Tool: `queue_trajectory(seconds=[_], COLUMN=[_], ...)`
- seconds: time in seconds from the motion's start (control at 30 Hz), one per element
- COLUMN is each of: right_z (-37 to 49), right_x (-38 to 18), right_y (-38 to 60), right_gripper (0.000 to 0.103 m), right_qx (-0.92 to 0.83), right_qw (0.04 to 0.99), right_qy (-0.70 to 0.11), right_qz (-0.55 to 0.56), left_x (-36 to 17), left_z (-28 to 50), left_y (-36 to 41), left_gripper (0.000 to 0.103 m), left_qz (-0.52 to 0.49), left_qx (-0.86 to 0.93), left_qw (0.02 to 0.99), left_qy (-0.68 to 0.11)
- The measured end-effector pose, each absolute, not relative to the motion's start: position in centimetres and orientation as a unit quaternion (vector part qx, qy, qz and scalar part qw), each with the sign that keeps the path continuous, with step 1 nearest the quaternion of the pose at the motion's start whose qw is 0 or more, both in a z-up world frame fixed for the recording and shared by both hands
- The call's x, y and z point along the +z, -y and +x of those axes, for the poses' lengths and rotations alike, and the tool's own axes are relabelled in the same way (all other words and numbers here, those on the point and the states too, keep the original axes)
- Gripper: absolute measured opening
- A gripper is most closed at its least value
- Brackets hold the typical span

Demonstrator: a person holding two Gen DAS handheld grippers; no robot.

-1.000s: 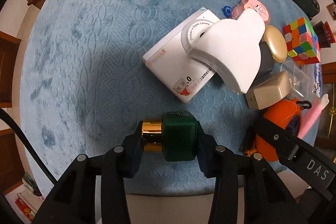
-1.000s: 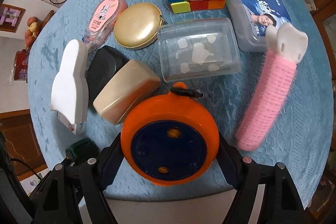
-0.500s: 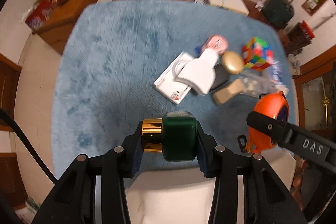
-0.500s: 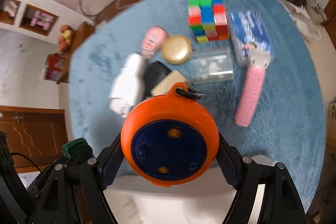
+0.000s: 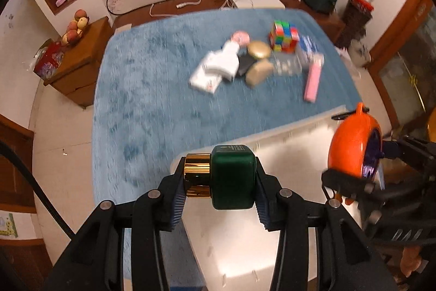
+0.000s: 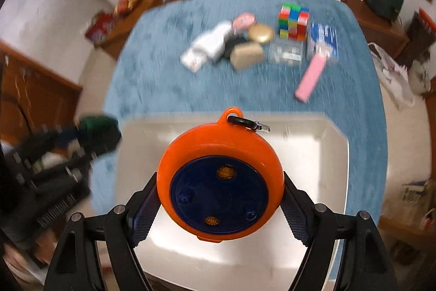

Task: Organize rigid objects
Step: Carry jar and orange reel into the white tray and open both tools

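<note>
The items left on the blue cloth (image 5: 152,100) are motion-blurred; roughly nine, hard to count. The left gripper (image 5: 218,182) pinches one green bottle (image 5: 233,176), the right gripper (image 6: 220,198) one orange disc (image 6: 220,182), both above the white bin (image 6: 327,154).

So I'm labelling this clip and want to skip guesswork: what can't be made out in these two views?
- Bin: both views, the floor largely covered by the green bottle and orange disc; contents cannot be told.
- Pile by the cube: both views, motion blur; box print unreadable.
- Left hand-held gripper: right wrist view, smeared at the left edge.
- Disc's far face: hidden in both views.
</note>
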State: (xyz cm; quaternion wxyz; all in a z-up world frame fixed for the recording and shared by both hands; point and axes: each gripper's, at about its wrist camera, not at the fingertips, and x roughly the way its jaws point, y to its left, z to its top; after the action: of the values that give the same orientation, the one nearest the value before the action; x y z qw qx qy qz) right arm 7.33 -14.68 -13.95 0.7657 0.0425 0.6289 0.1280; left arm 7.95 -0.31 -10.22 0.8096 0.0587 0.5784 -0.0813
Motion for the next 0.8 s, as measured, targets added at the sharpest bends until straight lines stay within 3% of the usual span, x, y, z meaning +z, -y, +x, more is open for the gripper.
queue_trajectory(seconds=[0.33, 0.8], right_z=[2.2, 1.0], right_x=[-22.3, -25.9], right_y=[15.8, 17.4], right_gripper=[0.081, 0.082], right_qx=[0.111, 0.109], right_qw=[0.737, 0.720], right_qy=[-0.667, -0.684], right_qz=[-0.002, -0.029], left_x=[-16.0, -23.3], left_z=[4.6, 3.5], left_y=[3.0, 4.4], left_gripper=[0.046, 0.047], left_qz=[0.112, 0.142], left_qx=[-0.095, -0.084], left_qw=[0.806, 0.773], left_qy=[-0.573, -0.612])
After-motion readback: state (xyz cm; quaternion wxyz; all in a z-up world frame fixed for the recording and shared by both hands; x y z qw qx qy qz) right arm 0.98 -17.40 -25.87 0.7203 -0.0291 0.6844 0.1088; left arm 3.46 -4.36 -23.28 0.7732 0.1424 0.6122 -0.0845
